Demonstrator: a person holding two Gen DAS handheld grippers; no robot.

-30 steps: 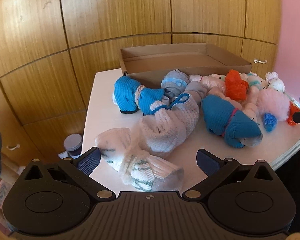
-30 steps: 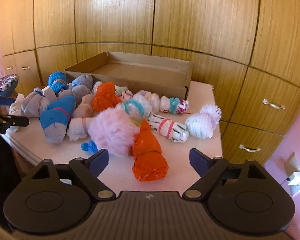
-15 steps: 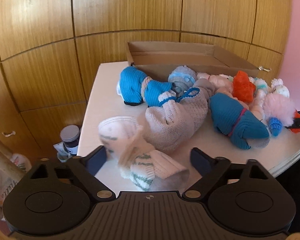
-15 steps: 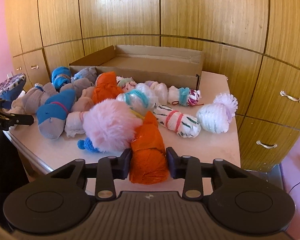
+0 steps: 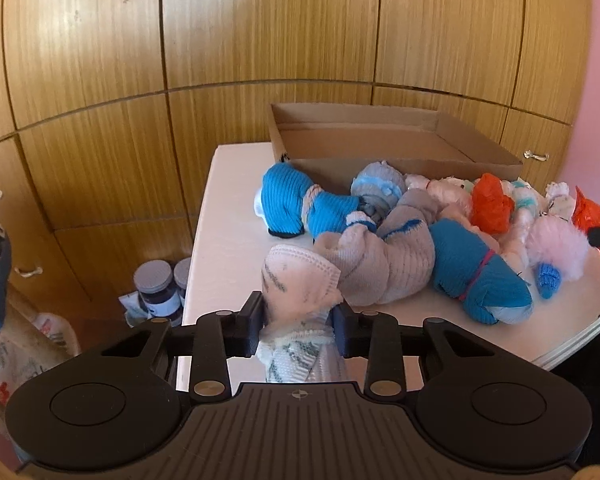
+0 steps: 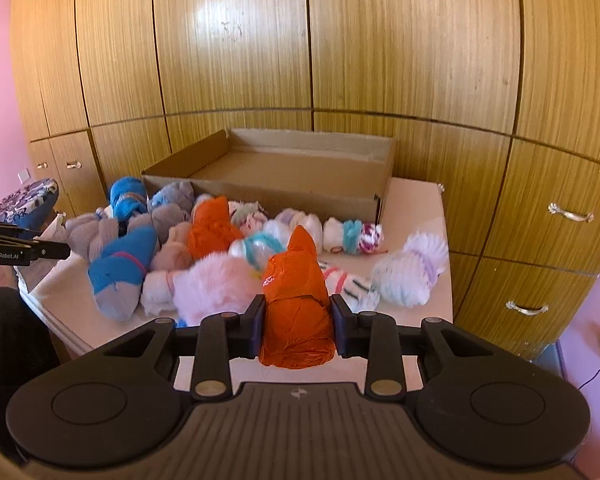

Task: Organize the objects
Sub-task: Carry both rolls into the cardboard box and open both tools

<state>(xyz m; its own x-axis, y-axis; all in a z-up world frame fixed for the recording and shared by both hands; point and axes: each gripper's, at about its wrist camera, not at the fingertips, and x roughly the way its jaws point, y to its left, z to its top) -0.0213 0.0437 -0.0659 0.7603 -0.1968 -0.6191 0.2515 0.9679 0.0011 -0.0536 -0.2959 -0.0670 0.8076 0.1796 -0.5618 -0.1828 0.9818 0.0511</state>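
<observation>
Left tongs (image 5: 298,330) clamped on a white sock bundle with grey-green stripes (image 5: 296,284), pads pressing it from both sides, held just off the near-left edge of the white counter (image 5: 228,216). Right tongs (image 6: 298,330) squeezed around an orange sock roll (image 6: 296,300), pointy end up, sitting over the front of the pile. Rest of the rolled socks heaped on the counter: blue pair (image 5: 296,206), grey knit one (image 5: 380,268), blue roll with a red band (image 5: 480,280), fluffy pink one (image 6: 216,284), second orange one (image 6: 212,230), white fuzzy one with a lilac band (image 6: 412,272) off to the right. Open cardboard box (image 6: 284,172) right behind the heap, against the wooden cabinets (image 6: 236,40). Couple of dark jars (image 5: 156,288) down on the floor by the counter's left side.
</observation>
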